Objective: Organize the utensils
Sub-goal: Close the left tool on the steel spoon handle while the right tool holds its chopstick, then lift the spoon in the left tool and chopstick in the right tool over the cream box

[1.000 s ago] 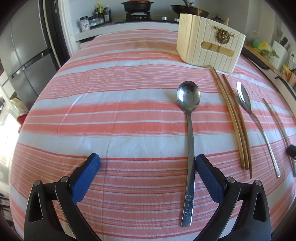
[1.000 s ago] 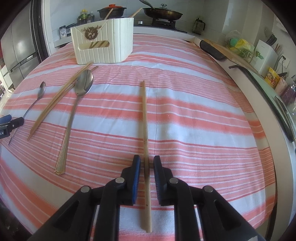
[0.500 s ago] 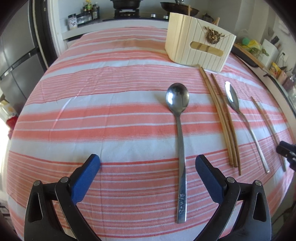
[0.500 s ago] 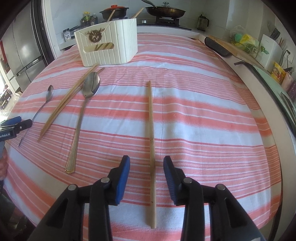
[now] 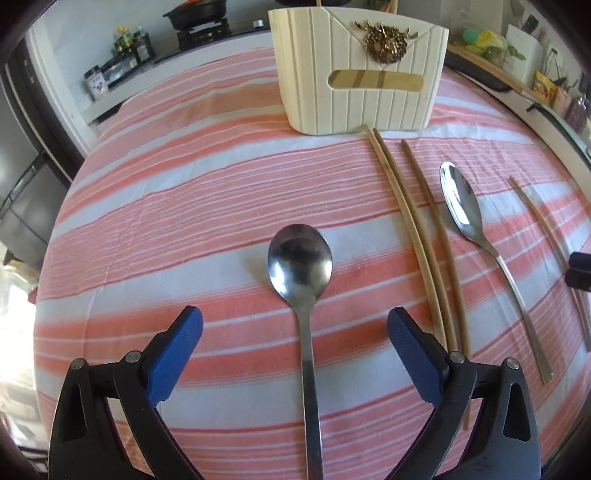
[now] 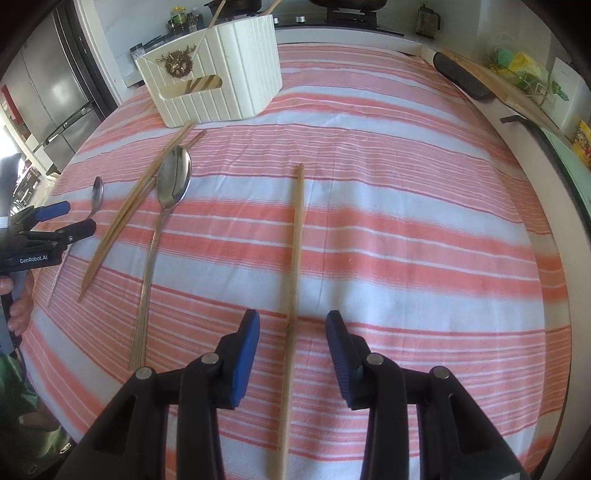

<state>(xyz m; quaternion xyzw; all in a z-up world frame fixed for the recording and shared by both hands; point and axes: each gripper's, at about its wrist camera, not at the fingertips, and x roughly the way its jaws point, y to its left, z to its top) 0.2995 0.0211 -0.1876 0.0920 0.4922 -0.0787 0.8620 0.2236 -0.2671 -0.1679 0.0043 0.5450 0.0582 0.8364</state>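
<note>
A steel spoon (image 5: pixel 301 266) lies on the striped cloth, its handle running between the open jaws of my left gripper (image 5: pixel 295 336). Right of it lie several wooden chopsticks (image 5: pixel 417 236), a second spoon (image 5: pixel 461 206) and a single chopstick (image 5: pixel 543 229). A cream ribbed utensil holder (image 5: pixel 354 74) stands at the far side. In the right wrist view my right gripper (image 6: pixel 292 341) is open, its jaws on either side of the single chopstick (image 6: pixel 297 236), which lies flat. The holder (image 6: pixel 218 77), second spoon (image 6: pixel 173 181) and left gripper (image 6: pixel 62 221) show at left.
The table is covered by a pink and white striped cloth (image 6: pixel 406 206). A stove with pans (image 6: pixel 347 11) stands behind it, a fridge (image 6: pixel 51 85) at left, and a counter with a cutting board (image 6: pixel 491 81) at right. The table's edge runs close on the right.
My right gripper has opened, letting the single chopstick lie between its jaws. My left gripper has moved forward over the spoon's handle, closer to the holder.
</note>
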